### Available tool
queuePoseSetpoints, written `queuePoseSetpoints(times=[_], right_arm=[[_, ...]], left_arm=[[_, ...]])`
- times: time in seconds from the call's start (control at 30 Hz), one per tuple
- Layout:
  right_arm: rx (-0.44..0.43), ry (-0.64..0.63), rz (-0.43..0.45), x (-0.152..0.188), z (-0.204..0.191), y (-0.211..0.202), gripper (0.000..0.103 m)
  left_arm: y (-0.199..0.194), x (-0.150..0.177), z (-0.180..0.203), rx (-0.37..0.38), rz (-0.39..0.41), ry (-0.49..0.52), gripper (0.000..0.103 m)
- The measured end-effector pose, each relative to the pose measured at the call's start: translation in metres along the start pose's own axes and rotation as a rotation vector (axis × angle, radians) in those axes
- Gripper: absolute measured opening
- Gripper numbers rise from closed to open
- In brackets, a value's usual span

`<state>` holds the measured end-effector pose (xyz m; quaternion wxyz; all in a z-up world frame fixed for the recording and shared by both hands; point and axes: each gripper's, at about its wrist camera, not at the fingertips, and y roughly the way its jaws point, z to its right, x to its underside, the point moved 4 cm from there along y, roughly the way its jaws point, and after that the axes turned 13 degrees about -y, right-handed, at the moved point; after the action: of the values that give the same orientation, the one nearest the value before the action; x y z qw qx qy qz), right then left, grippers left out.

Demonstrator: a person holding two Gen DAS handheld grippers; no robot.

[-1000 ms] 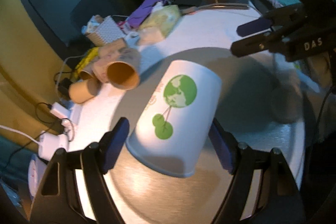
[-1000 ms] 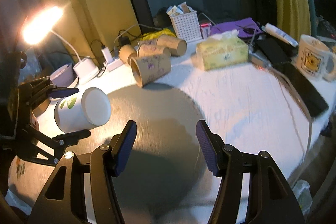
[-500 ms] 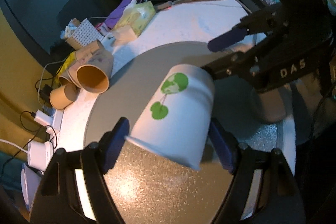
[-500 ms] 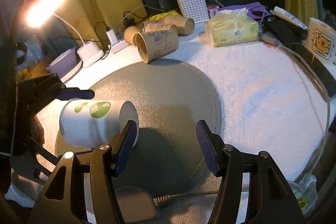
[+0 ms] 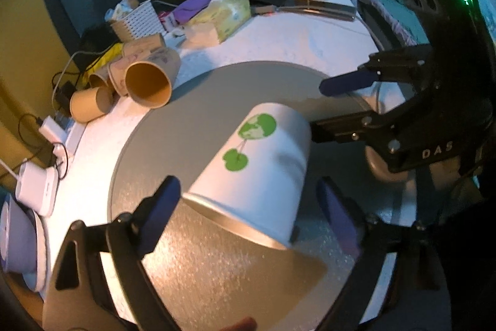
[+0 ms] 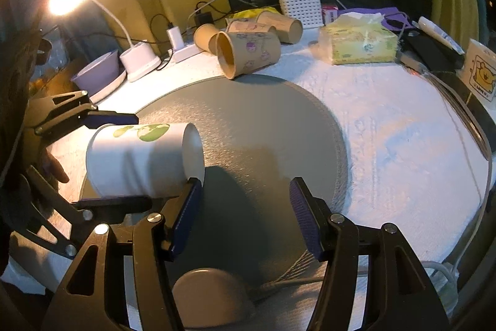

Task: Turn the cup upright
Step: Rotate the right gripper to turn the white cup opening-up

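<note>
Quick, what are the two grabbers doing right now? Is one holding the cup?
Left gripper: closed on the white cup, which it holds tilted above the gray mat.
Right gripper: open, holding nothing.

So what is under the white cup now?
Under the white cup lies the grey round mat, in the cup's shadow. Whether the cup touches it is hidden. The cup's inside is not visible.

I see the cup (image 6: 139, 160) lying sideways between the left gripper (image 5: 248, 216) fingers, above the round mat (image 6: 263, 129). Behind the mat lie toppled paper cups (image 6: 248, 51).
</note>
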<state>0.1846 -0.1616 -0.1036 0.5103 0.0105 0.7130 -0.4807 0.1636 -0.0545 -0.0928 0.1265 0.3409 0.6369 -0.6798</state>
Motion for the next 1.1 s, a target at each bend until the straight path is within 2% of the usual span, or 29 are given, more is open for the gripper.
queuePoseSetpoints(times=[0.3, 0.53, 0.73, 0.87, 1.0, 1.1], right_arm=[[-0.005, -0.051, -0.003, -0.005, -0.018, -0.001, 0.062], [-0.017, -0.125, -0.001, -0.004, -0.038, -0.008, 0.062], [0.015, -0.249, -0.024, 0.001, -0.051, -0.024, 0.062], [0.034, -0.364, -0.027, -0.011, -0.064, -0.033, 0.062], [-0.010, -0.477, -0.043, -0.025, -0.088, -0.035, 0.062], [-0.061, -0.517, -0.058, -0.034, -0.103, -0.033, 0.062]], left_arm=[[-0.016, 0.011, -0.020, -0.007, 0.015, -0.100, 0.091], [-0.035, 0.029, -0.043, -0.042, 0.029, -0.183, 0.091], [-0.049, 0.050, -0.062, -0.069, 0.042, -0.286, 0.091], [-0.062, 0.057, -0.064, -0.072, 0.091, -0.341, 0.091], [-0.070, 0.067, -0.066, -0.066, 0.116, -0.401, 0.091], [-0.077, 0.075, -0.073, -0.053, 0.137, -0.474, 0.091]])
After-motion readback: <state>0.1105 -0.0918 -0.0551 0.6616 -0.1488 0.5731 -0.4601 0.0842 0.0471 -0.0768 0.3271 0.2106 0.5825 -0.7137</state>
